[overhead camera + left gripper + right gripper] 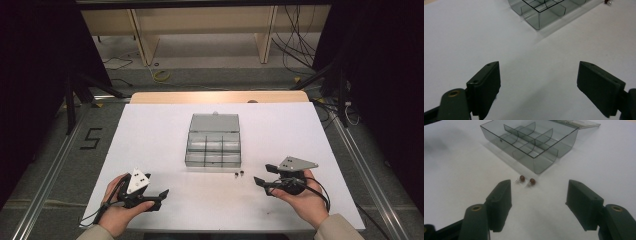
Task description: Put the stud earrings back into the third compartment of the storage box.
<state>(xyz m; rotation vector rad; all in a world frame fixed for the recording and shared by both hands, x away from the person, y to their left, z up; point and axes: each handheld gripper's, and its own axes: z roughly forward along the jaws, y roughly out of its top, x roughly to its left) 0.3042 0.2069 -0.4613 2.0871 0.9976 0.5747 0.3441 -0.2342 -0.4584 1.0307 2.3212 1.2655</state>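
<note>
The two earrings (526, 180) are found side by side on the white table (150, 130), just before the open compartment box (534, 142), directly ahead of the wide-open, empty right gripper (539, 202), with the likewise open left gripper (537, 85) farther away.

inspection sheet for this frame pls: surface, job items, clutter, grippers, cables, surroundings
Surface: white table top, bare wood strip at the far edge.
Job's things: clear divided box, lid open, compartments look empty; two brown earrings on the table just in front of it.
Clutter: nothing seen.
Grippers: left gripper open, holding nothing; right gripper open, aimed at the earrings, apart from them.
Cables: gripper cable at the right hand; loose floor cables.
Surroundings: wooden shelf frame, dark curtains.
</note>
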